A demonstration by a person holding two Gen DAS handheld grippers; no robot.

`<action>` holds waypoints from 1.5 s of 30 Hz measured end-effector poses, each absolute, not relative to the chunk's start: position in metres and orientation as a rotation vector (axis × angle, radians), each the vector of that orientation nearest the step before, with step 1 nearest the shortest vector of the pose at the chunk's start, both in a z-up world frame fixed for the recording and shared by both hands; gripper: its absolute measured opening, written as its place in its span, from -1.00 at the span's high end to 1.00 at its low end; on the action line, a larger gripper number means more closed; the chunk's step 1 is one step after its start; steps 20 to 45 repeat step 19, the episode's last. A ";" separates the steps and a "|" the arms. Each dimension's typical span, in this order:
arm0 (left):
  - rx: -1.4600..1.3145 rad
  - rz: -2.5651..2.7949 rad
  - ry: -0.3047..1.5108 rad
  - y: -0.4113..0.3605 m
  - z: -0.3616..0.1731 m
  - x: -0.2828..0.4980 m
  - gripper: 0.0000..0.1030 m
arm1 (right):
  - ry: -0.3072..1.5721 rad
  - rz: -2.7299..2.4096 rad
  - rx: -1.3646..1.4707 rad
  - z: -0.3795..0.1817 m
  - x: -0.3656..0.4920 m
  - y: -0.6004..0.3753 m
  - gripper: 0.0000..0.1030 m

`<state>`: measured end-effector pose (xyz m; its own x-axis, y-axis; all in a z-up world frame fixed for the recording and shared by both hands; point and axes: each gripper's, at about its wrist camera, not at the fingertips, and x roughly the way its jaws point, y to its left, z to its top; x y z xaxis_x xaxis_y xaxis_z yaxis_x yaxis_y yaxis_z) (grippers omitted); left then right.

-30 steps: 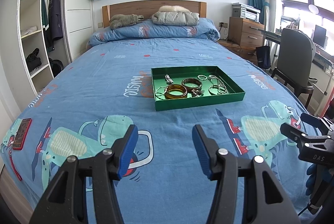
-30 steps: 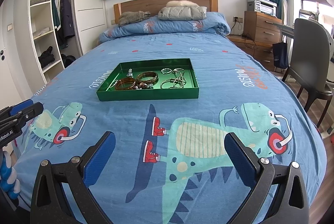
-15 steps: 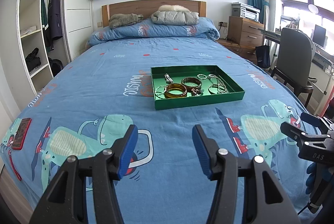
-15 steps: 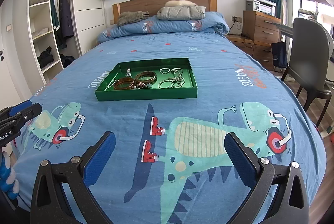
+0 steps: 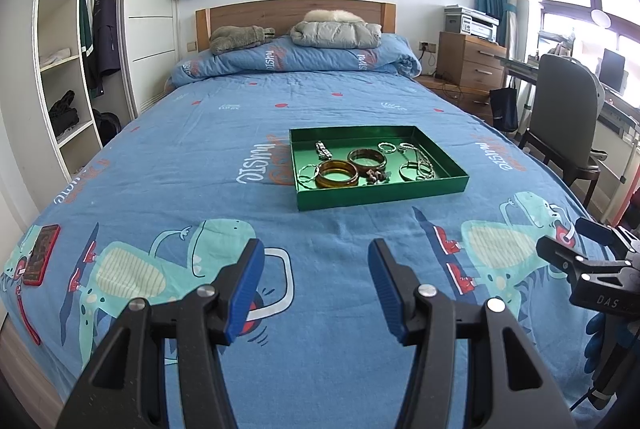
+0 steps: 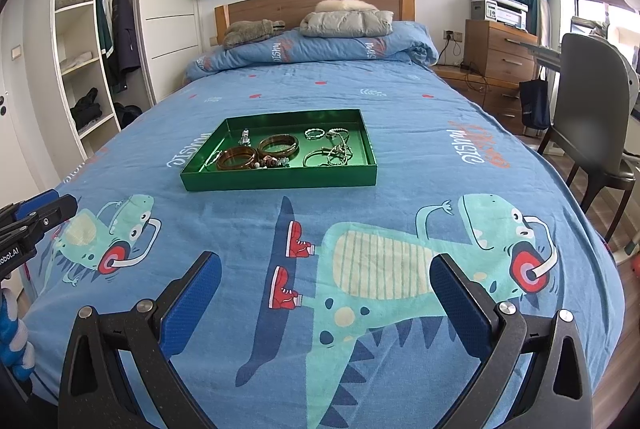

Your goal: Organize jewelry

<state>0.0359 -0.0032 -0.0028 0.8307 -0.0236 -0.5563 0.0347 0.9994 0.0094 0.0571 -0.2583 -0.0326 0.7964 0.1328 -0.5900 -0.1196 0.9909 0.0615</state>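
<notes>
Jewelry (image 5: 362, 165) lies tangled in the green tray (image 5: 380, 193) mid-bed, well ahead of both released hand-held grippers, left (image 5: 316, 289) and right (image 6: 326, 293). Reach in from the tray's near edge, picking one bangle (image 5: 337, 173) clear of the chains.

One green tray (image 5: 372, 195), two brown bangles (image 5: 337, 174), one red phone (image 5: 41, 259).

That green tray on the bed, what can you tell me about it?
The green tray is a shallow rectangular box with low upright walls and a glossy, metallic-looking inside. It lies flat on the blue dinosaur bedspread, near the middle of the bed. Inside lie two brown bangles, thin silvery rings and chains, a small clasp-like piece and some dark beads. Neither gripper touches it; both hover open well short of it.
</notes>
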 end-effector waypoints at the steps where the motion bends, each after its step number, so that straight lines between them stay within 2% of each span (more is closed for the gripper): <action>1: 0.020 -0.031 0.590 -0.004 -0.004 0.036 -0.01 | 0.635 0.136 0.022 -0.033 0.057 -0.258 -0.99; 45: 0.015 -0.033 0.596 -0.007 -0.006 0.034 -0.01 | 0.642 0.132 0.022 -0.037 0.057 -0.261 -0.99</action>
